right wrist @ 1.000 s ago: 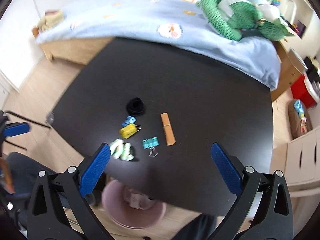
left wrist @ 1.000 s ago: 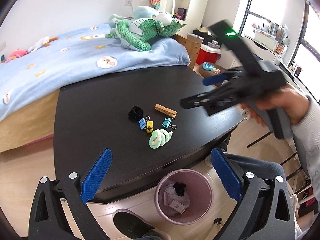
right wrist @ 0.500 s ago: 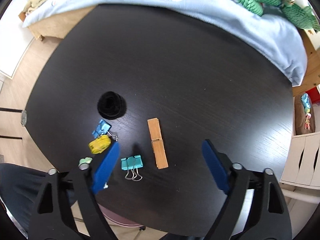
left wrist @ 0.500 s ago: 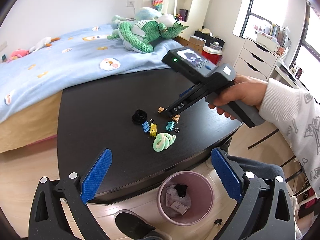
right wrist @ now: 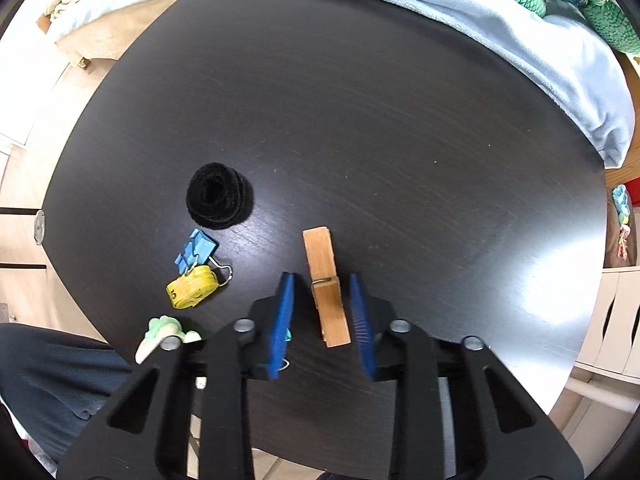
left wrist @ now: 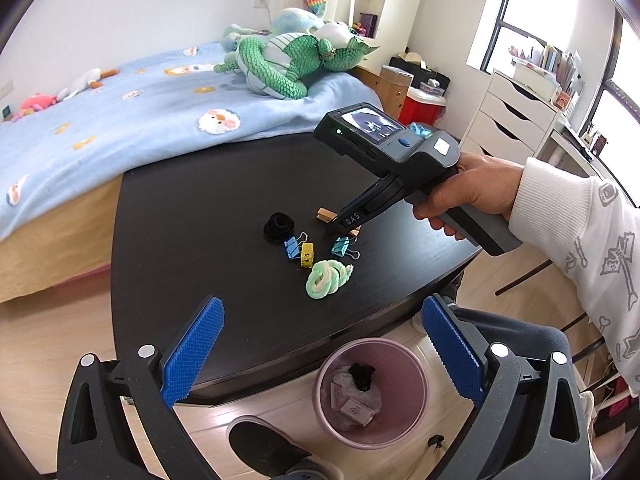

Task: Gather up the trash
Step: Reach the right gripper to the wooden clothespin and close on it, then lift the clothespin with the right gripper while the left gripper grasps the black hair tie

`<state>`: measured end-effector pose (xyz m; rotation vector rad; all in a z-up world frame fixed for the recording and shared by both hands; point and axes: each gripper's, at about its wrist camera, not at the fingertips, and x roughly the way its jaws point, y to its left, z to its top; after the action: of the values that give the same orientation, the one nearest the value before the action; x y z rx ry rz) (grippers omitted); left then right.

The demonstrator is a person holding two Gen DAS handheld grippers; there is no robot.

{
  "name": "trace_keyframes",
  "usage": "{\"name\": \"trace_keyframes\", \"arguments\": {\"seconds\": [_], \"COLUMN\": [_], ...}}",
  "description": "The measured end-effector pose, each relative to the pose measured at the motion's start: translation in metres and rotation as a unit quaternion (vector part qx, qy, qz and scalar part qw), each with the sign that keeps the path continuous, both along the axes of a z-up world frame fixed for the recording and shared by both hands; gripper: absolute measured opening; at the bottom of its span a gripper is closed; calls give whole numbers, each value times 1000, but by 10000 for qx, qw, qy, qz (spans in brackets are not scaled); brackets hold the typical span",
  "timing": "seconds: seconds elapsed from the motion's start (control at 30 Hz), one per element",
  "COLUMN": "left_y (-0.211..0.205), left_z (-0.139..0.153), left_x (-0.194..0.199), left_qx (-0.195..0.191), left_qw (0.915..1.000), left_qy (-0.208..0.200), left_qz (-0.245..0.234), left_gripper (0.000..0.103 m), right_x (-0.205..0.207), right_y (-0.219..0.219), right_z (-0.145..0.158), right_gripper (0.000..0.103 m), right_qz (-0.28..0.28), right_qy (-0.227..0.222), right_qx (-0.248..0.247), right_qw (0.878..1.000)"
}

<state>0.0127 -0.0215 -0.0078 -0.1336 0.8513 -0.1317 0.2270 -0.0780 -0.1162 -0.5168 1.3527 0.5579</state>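
Wooden clothespin (right wrist: 326, 288) flat on black table (right wrist: 400, 120), between blue pads (right wrist: 282, 312).

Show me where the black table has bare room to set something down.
The table's broad far half, between the black coil and the blue blanket, is bare, as is the stretch right of the clothespin. It is crowded near the front-left edge: blue clip, yellow clip, green coil, and right gripper straddling the clothespin.

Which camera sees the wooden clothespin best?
The right wrist view: the wooden clothespin lies whole, close up, between the right gripper's open jaws. In the left wrist view, that gripper hides most of it; only its ends show.
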Motion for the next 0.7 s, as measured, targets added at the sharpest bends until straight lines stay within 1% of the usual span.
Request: {"name": "trace_keyframes", "arguments": {"seconds": [0.03, 0.07, 0.23, 0.33, 0.57, 0.7], "left_y": [0, 1, 1, 1, 1, 2], "left_z": [0, -1, -2, -1, 3, 7], "left_x": [0, 0, 2, 4, 21, 37], "left_qx": [-10, -30, -24, 12, 182, 208], "left_qw": [10000, 10000, 10000, 10000, 9998, 9997], "left_qy": [5, 16, 44, 36, 30, 68], "left_qz": [5, 8, 11, 7, -76, -143], "left_gripper": [95, 95, 95, 95, 95, 95], "right_x": [1, 1, -6, -7, -17, -24], "right_y": [-1, -1, -5, -13, -39, -54], "right_z": [0, 0, 0, 2, 20, 34], "right_gripper": [17, 14, 13, 13, 13, 13], "right_qz": [-1, -8, -65, -225, -436, -509], "right_qy": [7, 14, -13, -86, -322, -431], "right_qx": [2, -2, 40, 179, 392, 452], "right_qw": [10000, 10000, 10000, 9996, 9978, 9967]}}
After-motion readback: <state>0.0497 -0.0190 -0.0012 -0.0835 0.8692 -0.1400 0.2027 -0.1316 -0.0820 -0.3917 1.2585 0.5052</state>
